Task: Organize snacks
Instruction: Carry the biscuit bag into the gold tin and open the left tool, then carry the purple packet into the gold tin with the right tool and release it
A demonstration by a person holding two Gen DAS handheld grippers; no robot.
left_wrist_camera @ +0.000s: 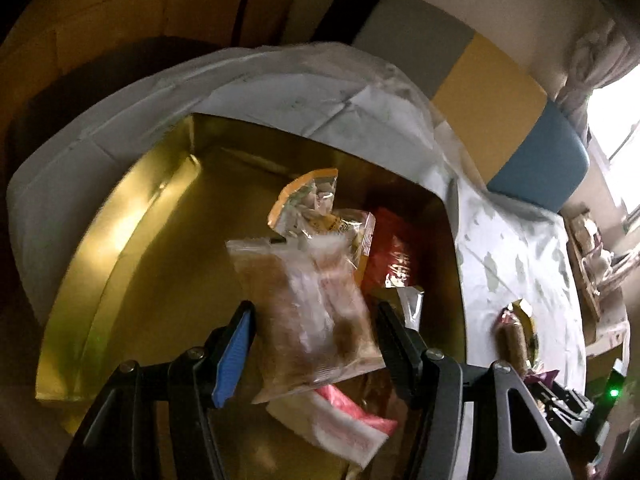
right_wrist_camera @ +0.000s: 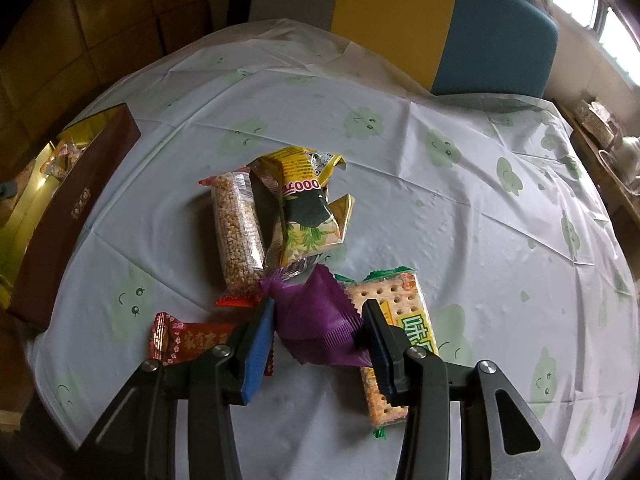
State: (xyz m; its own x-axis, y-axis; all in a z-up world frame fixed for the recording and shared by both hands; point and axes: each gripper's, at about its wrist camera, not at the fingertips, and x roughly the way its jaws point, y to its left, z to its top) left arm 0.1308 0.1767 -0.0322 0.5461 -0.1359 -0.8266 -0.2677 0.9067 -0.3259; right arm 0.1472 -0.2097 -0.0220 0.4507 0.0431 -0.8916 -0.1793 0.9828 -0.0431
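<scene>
In the left wrist view my left gripper [left_wrist_camera: 314, 312] hangs open over a gold-lined box [left_wrist_camera: 132, 248]. A clear packet of brown snack [left_wrist_camera: 308, 312] sits blurred between the spread fingers, untouched by the pads. Below lie an orange-edged packet [left_wrist_camera: 312, 204], a red packet [left_wrist_camera: 390, 248] and a pink-and-white packet [left_wrist_camera: 348, 420]. In the right wrist view my right gripper [right_wrist_camera: 320, 312] is open around a purple wrapper [right_wrist_camera: 320, 320] on the table. Nearby lie a grain bar [right_wrist_camera: 238, 232], a yellow-green packet [right_wrist_camera: 308, 208], a cracker pack [right_wrist_camera: 396, 332] and a red candy [right_wrist_camera: 188, 340].
The box's dark red outer wall [right_wrist_camera: 60, 216] stands at the table's left edge in the right wrist view. A pale cloth with green prints [right_wrist_camera: 460, 200] covers the table. A grey, yellow and blue chair back [right_wrist_camera: 420, 20] stands behind. A cluttered shelf [right_wrist_camera: 600, 128] is at right.
</scene>
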